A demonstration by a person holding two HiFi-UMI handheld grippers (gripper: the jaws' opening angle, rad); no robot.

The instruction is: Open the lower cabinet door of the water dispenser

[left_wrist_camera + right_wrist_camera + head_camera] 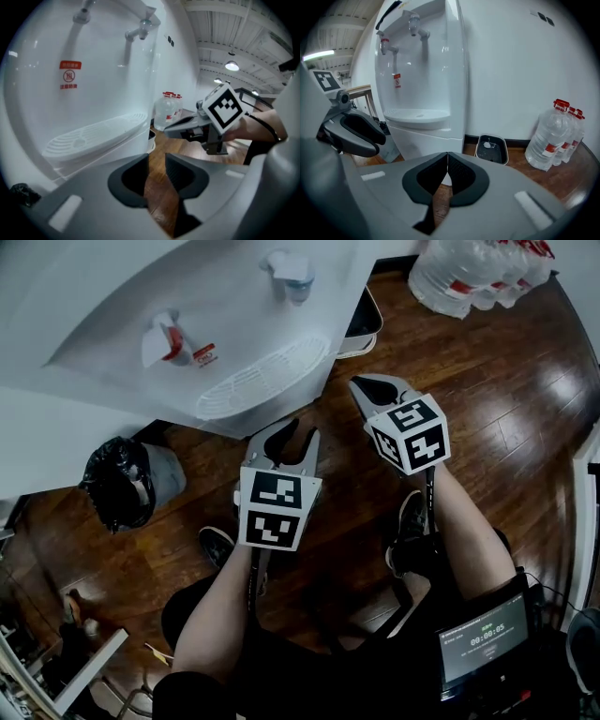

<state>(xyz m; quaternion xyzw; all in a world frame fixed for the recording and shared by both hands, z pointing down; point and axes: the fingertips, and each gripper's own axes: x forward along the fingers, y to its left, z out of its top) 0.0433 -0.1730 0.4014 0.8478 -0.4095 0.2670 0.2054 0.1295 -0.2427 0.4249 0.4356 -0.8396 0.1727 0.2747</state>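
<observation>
Both tongs hung in front of the dispenser [423,70], touching nothing. The left tongs [157,161] stood a narrow gap apart, with only floor showing between them. The right tongs [447,157] were pressed together and empty. The lower door [424,140] lay ahead of and below the right tongs, under the drip tray [417,114]; no handle could be made out. This looked like the reach-in step, with the door not yet opened. The next move would call for dropping lower, finding the door's free edge and hooking or pinching it, with the right tongs parted first if they were to do the pinching.
</observation>
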